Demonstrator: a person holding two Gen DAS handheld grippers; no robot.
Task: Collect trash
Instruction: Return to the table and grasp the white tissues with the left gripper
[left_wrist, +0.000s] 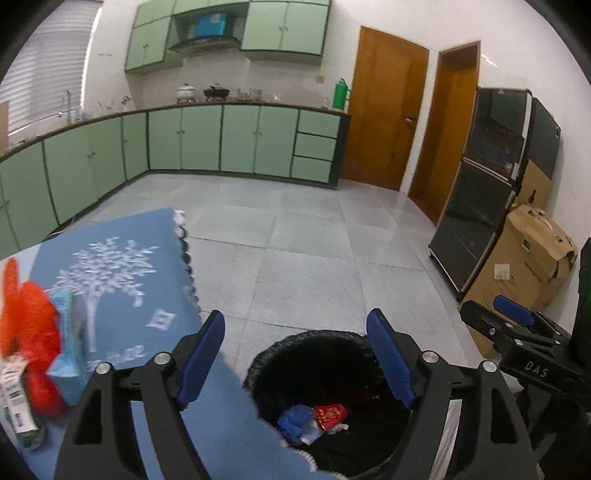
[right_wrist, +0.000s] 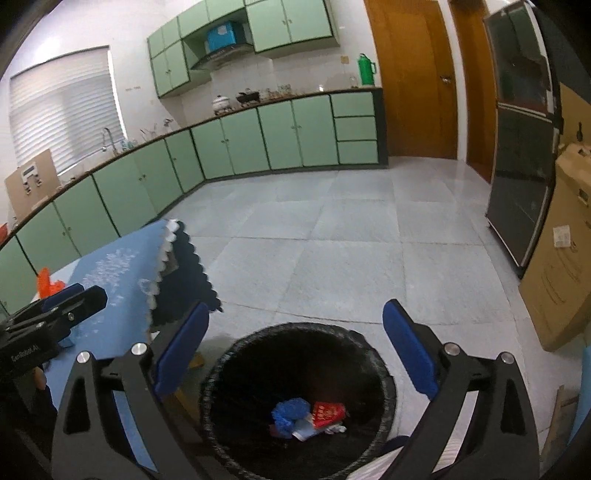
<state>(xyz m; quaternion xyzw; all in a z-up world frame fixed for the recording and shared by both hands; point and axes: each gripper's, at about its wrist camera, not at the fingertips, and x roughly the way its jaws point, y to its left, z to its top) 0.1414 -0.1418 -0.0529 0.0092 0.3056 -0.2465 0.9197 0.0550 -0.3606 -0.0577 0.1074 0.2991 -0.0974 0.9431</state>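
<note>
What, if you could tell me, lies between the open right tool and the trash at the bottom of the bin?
Nothing: in the right wrist view the right tool hangs open above the bin, only empty space down to the trash.

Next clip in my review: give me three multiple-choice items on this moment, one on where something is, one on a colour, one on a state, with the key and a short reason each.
1. Where is the red packet?
A. On the blue tablecloth
B. Inside the black bin
C. On the floor tiles

2. What colour are the lower kitchen cabinets?
A. Pale green
B. White
C. Brown

3. How does the left hand-held gripper stand?
A. Shut on a carton
B. Shut on nothing
C. Open and empty

Key: 1 B, it lies at the bottom of the black bin beside blue trash. 2 A, all their doors are pale green. 3 C, its blue pads stand wide apart with nothing between them.
</note>
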